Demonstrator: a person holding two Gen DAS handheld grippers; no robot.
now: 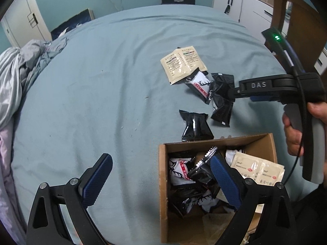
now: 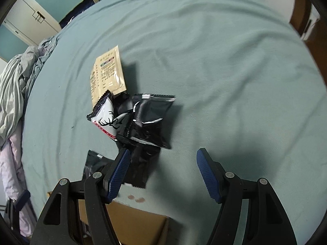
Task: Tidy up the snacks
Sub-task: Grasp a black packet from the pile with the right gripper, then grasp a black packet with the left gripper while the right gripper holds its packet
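Observation:
A cardboard box (image 1: 163,183) on the bed holds several black, white and beige snack packets. Loose snacks lie beyond it: beige sachets (image 1: 183,64), a white deer-print packet (image 1: 201,85) and black packets (image 1: 195,126). My left gripper (image 1: 161,175) is open and empty, its right finger over the box's contents. My right gripper (image 2: 163,171) is open and empty, just short of the pile of black packets (image 2: 149,120), the deer packet (image 2: 106,120) and the beige sachets (image 2: 108,73). It shows in the left wrist view (image 1: 231,90) at the pile.
The blue-green bedsheet (image 1: 102,81) spreads wide to the left and far side. Crumpled bedding (image 1: 18,71) lies at the left edge. White cabinets (image 1: 241,6) and a wooden frame (image 1: 296,20) stand at the back right. The box corner (image 2: 139,222) sits below the right gripper.

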